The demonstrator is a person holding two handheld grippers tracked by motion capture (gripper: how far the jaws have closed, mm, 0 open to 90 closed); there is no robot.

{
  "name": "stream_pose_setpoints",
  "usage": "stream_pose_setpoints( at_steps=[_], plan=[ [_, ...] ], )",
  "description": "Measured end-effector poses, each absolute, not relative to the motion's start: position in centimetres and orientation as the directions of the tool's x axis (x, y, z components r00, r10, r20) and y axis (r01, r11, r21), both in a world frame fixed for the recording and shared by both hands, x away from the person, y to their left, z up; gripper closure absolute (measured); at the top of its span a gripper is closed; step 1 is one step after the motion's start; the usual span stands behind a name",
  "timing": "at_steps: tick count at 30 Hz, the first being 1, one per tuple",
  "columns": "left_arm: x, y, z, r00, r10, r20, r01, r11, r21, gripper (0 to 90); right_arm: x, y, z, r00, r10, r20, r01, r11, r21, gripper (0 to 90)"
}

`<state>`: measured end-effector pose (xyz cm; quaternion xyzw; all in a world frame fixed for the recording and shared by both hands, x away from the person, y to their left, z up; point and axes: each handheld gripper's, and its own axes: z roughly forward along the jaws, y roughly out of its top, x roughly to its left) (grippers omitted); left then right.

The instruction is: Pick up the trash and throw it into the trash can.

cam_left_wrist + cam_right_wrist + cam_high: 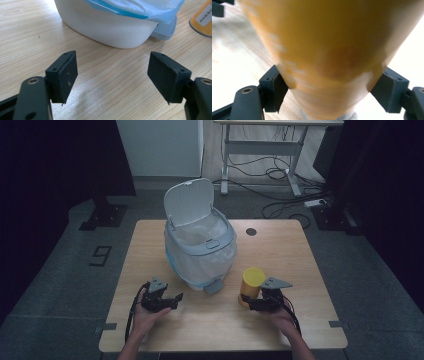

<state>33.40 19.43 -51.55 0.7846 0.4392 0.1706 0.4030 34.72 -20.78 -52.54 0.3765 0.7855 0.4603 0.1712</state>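
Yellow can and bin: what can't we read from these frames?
- Yellow can: label print is motion-blurred in the right gripper view and cut by the frame edge in the left gripper view.
- Right gripper: in the high view its own body hides pad contact.
- Bin: the liner hides the inside.
- Pedal: partly tucked under the bin.
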Motion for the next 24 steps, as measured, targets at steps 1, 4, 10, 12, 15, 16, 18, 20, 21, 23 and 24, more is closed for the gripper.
stream_pose_setpoints(
  at_steps=[1,4,10,12,15,16,18,20,21,23,24],
  plan=[
    [33.4,19.4,-51.5,0.556,0.827,-0.085,0.550,-0.289,0.783,24.4,34.7,-20.9,-52.5,-0.658,0.748,0.082,0.434,0.288,0.854,23.1],
    [33.3,19.5,-51.5,0.553,0.829,-0.086,0.551,-0.287,0.784,24.4,34.6,-21.1,-52.3,-0.661,0.746,0.085,0.433,0.286,0.855,23.4],
    [33.3,19.3,-51.6,0.557,0.826,-0.082,0.554,-0.296,0.778,24.5,34.0,-21.8,-50.8,-0.672,0.733,0.105,0.417,0.258,0.871,23.6],
    [33.3,19.3,-51.6,0.558,0.826,-0.082,0.554,-0.297,0.778,24.5,33.8,-22.1,-50.1,-0.679,0.724,0.124,0.422,0.246,0.872,23.6],
    [33.3,19.2,-51.6,0.562,0.823,-0.083,0.552,-0.298,0.779,24.6,33.6,-22.5,-49.0,-0.680,0.721,0.137,0.421,0.231,0.877,23.6],
    [33.4,19.3,-51.6,0.562,0.823,-0.086,0.551,-0.295,0.780,24.6,33.5,-22.5,-48.7,-0.680,0.719,0.144,0.422,0.224,0.879,23.6],
    [33.5,19.3,-51.6,0.559,0.824,-0.090,0.554,-0.291,0.780,24.6,33.4,-22.6,-48.0,-0.686,0.713,0.146,0.413,0.216,0.885,23.6],
    [33.5,19.4,-51.5,0.557,0.826,-0.091,0.554,-0.288,0.781,24.6,33.4,-22.6,-47.4,-0.690,0.710,0.143,0.407,0.216,0.888,23.6],
    [33.5,19.4,-51.5,0.556,0.826,-0.091,0.554,-0.287,0.781,24.6,33.3,-22.6,-47.0,-0.693,0.706,0.143,0.403,0.216,0.889,23.6],
    [33.5,19.4,-51.6,0.555,0.827,-0.092,0.554,-0.285,0.782,24.6,33.2,-22.6,-46.3,-0.698,0.703,0.138,0.392,0.213,0.895,23.7],
    [33.5,19.4,-51.6,0.554,0.827,-0.092,0.555,-0.285,0.782,24.7,33.2,-22.7,-45.8,-0.701,0.700,0.140,0.385,0.205,0.900,23.7]
  ],
)
